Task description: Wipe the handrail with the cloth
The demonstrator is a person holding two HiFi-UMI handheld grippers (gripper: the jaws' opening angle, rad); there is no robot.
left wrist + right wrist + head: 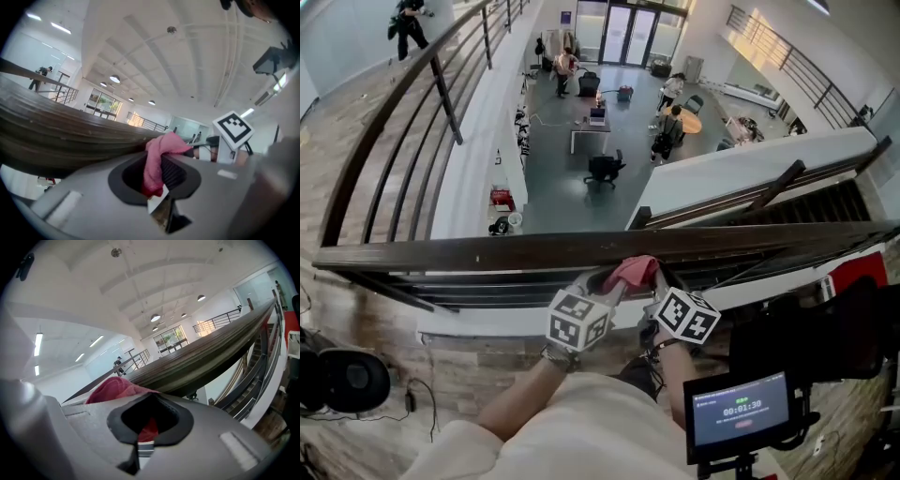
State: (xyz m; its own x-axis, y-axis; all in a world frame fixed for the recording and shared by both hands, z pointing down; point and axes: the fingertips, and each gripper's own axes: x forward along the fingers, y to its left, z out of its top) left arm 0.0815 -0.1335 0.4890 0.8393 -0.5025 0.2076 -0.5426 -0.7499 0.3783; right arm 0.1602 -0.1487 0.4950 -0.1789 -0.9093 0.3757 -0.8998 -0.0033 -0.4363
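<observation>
Left gripper (pixel 605 280) and right gripper (pixel 659 279) both pinch the cloth (pixel 633 270) by the handrail (pixel 487 251) — jaw tips buried.

Head cam steep down; gripper cams close, upward; share handrail (pixel 487 251).

The only thing I can read from here is the white timer on the small dark screen (pixel 742 410) at the lower right of the head view, which shows 00:01:30 as far as I can make out. The thin line of print along the top of that screen and the small coloured marks above and below the digits are too small for me to read. The left cube (pixel 578 320) and the right cube (pixel 687 315) carry black-and-white square marker patterns, not letters or numbers.
</observation>
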